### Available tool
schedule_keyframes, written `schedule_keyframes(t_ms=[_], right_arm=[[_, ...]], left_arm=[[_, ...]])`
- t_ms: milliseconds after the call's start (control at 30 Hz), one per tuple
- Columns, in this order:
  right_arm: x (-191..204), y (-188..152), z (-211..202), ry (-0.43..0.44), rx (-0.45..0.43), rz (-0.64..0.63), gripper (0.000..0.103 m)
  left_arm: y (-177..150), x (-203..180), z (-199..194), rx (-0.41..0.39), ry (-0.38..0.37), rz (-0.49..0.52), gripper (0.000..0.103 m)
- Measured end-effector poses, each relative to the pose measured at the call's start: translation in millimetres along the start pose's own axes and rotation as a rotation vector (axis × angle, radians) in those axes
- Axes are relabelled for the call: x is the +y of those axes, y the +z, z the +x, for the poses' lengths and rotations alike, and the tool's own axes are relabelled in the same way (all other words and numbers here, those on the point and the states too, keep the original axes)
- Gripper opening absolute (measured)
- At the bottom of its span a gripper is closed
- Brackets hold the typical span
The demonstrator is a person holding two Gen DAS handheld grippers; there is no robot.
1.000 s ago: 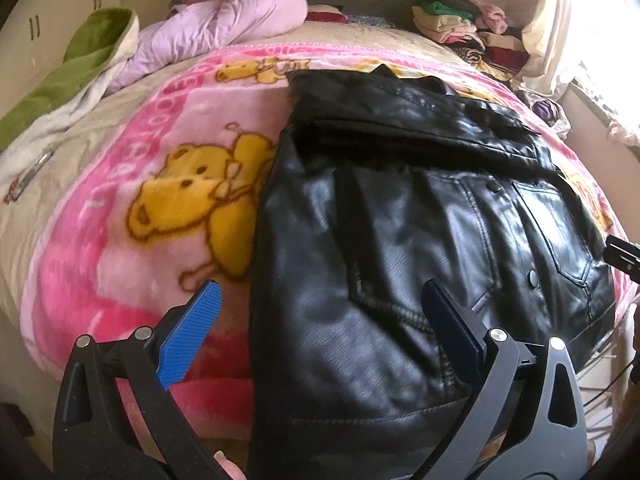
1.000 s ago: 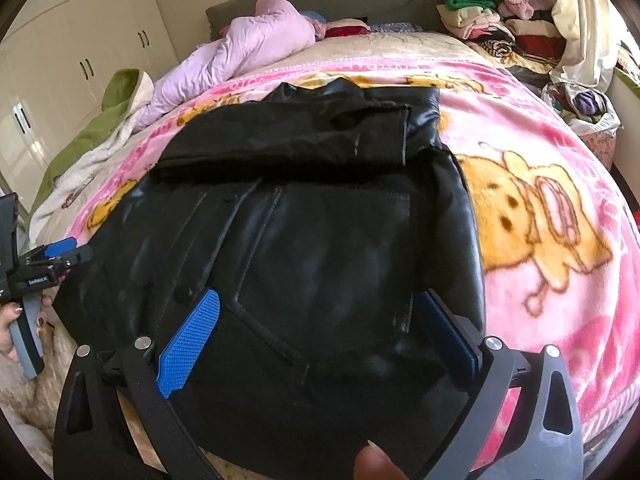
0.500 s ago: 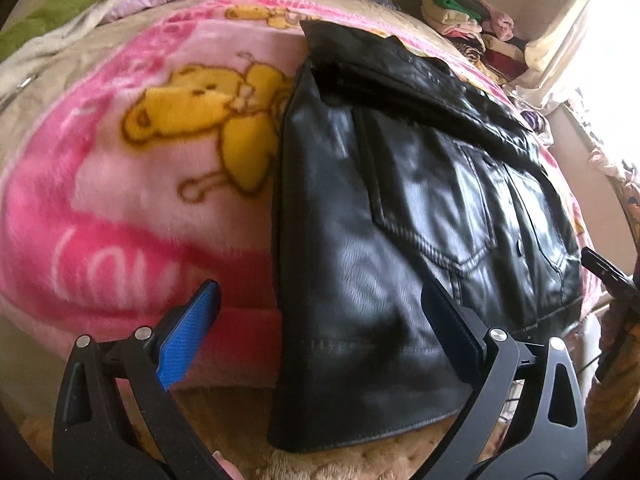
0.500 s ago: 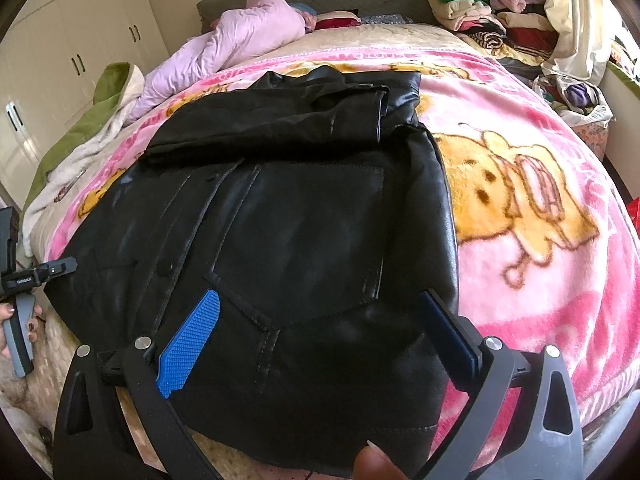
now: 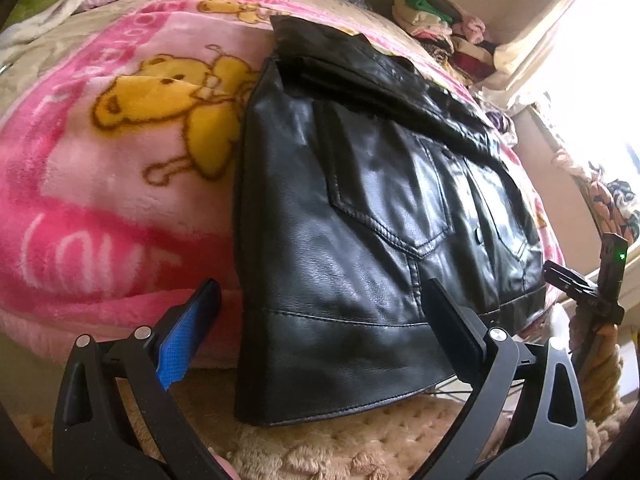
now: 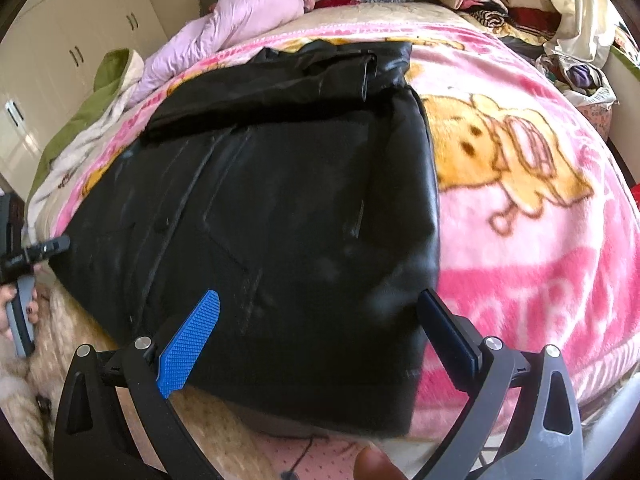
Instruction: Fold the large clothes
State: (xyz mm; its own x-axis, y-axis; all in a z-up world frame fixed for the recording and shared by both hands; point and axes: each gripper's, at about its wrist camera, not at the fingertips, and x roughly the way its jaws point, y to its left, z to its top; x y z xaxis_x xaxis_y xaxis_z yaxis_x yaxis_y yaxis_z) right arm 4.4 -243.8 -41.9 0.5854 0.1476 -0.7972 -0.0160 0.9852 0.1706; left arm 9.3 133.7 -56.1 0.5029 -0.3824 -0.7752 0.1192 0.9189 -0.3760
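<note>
Fingers spread, we are hovering both grippers, left (image 5: 316, 332) and right (image 6: 316, 328), at the black leather jacket (image 5: 360, 216) overhanging the bed's near edge; next, pinching its hem corners.

A black leather jacket (image 5: 360, 208) lies on a pink bear-print blanket (image 5: 100, 184), its hem hanging over the bed's edge. The left tool (image 5: 320, 320) hovers at that hem, fingers spread wide, gripping nothing. At far right, what seems to be the right tool (image 5: 576, 284) sits near the hem's other corner.
</note>
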Motion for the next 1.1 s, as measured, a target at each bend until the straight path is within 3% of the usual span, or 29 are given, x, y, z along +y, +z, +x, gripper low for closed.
schedule_keyframes(t_ms=[167, 300, 367, 433, 500, 600, 700, 933, 1100], right_arm=[[-6.7, -14.7, 0.0, 0.001, 0.055, -0.017, 0.098], [-15.7, -28.2, 11.6, 0.060, 0.134, 0.004, 0.094], [-19.1, -32.6, 14.6, 0.071, 0.141, 0.023, 0.077], [-24.3, -34.2, 11.1, 0.082, 0.125, 0.051, 0.066], [-27.6, -32.8, 4.3, 0.109, 0.108, 0.061, 0.031], [-27.2, -27.6, -11.7, 0.185, 0.047, 0.068, 0.017], [-19.8, -16.5, -28.4, 0.229, -0.035, 0.048, 0.014], [-16.7, 23.1, -62.1, 0.273, -0.247, 0.034, 0.011], [-23.6, 52.7, -72.1, 0.274, -0.348, 0.078, 0.011]], left_arm=[[1.2, -9.2, 9.6, 0.020, 0.002, 0.033, 0.089], [1.2, -10.4, 16.3, 0.018, 0.009, 0.038, 0.079], [1.9, -8.9, 16.4, 0.015, 0.023, 0.036, 0.071], [2.5, -4.5, 14.4, 0.002, 0.024, 0.015, 0.052], [3.8, 3.5, 9.7, -0.012, -0.001, -0.026, 0.037], [5.3, 5.8, -0.6, -0.049, -0.034, -0.038, 0.022], [11.5, 0.8, -13.5, -0.101, -0.047, -0.026, 0.010], [40.9, -10.8, -33.6, -0.175, -0.078, -0.010, 0.008], [68.1, -12.6, -48.1, -0.243, -0.083, -0.032, 0.009]])
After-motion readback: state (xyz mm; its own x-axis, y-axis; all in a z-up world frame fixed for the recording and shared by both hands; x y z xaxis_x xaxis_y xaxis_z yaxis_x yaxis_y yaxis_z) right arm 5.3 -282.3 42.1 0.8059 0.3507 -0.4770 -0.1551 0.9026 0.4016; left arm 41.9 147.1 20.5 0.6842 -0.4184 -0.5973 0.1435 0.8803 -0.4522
